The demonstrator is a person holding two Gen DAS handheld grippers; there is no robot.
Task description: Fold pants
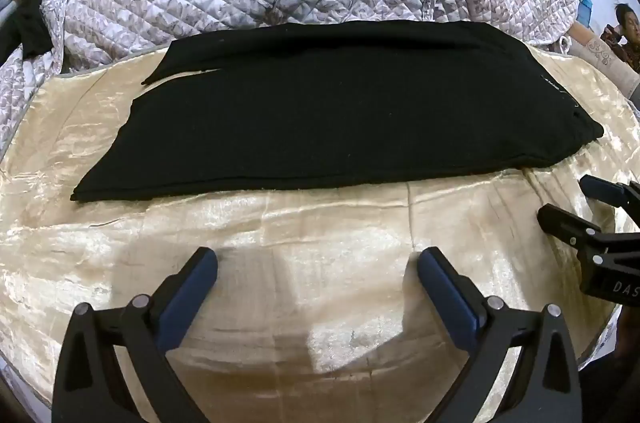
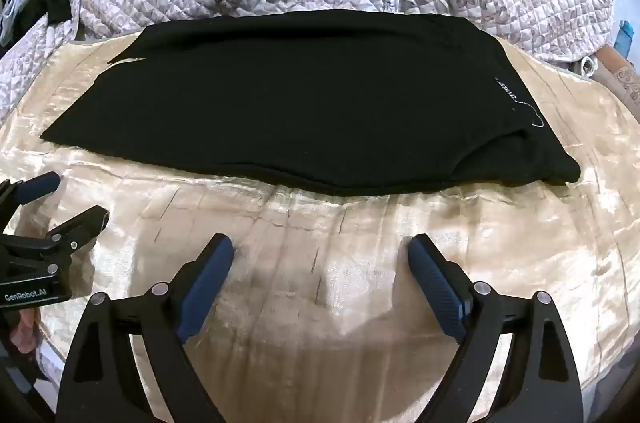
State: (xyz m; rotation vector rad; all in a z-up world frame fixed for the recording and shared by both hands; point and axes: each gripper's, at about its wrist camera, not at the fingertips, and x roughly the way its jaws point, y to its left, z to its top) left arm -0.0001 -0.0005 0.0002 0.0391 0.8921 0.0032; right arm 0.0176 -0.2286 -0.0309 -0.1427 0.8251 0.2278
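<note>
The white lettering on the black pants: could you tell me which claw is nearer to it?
Right. The right claw sits open below the white lettering, toward that end; the left claw, open too, sits farther toward the legs' end.

White lettering shows on the left gripper (image 2: pixel 78 197) body at the lower left of the right wrist view: "GenRobot.AI". At the right edge of the left wrist view, the right gripper (image 1: pixel 568 201) body carries "DAS", cut off by the frame. On the black pants (image 2: pixel 280 95), right of centre in the right wrist view, a small white print (image 2: pixel 507 91) runs slantwise and upside down; it looks like "STAND", not surely. In the left wrist view that print (image 1: pixel 554 87) is too small to read.
</note>
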